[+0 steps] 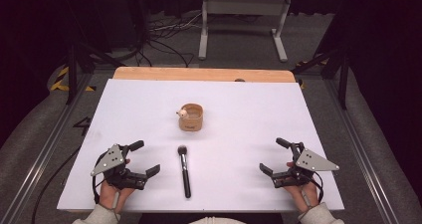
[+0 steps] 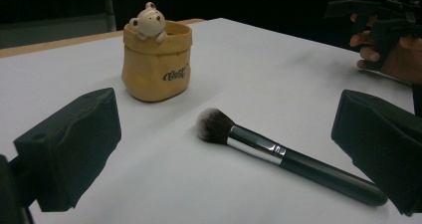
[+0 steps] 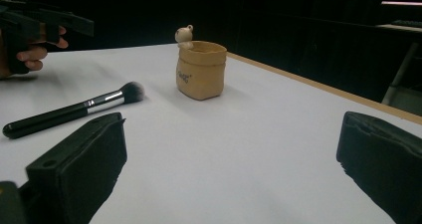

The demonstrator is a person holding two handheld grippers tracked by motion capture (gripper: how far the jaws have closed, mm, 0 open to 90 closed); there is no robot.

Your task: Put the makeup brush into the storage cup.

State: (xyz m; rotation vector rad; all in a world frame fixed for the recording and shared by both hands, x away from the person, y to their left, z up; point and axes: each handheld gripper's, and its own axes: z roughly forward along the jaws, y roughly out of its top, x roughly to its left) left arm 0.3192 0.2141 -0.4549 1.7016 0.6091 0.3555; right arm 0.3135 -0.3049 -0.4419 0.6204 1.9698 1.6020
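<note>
Here, a makeup brush (image 1: 184, 169) lies flat on the white counter (image 1: 249, 109), near the person's edge and about midway between the two hands. Its soft bristle head points away from the person, toward a small tan holder (image 1: 191, 117) shaped like a paper sack, and its black handle points back to the person. In the left gripper view, the brush (image 2: 278, 152) shows a silver ring between the bristles and the handle.

The holder stands upright near the middle of the counter, a little beyond the brush and apart from it. A small bear figure (image 2: 148, 21) sits on its rim, and there is dark lettering on its side; the words are too small to read. In the right gripper view the holder (image 3: 201, 69) stands behind the bristle end of the brush (image 3: 74, 110).

The left claw (image 1: 140, 158) is held by the left hand (image 1: 113, 191) low at the left side of the counter, just beside the brush but not touching it. Its jaws are spread wide with nothing between them. The right claw (image 1: 274, 156), held by the right hand (image 1: 304, 191), is at the right side, well apart from the brush. Its jaws are spread wide too, and they hold nothing.

A wooden edge (image 1: 199, 74) shows along the far side of the counter.
</note>
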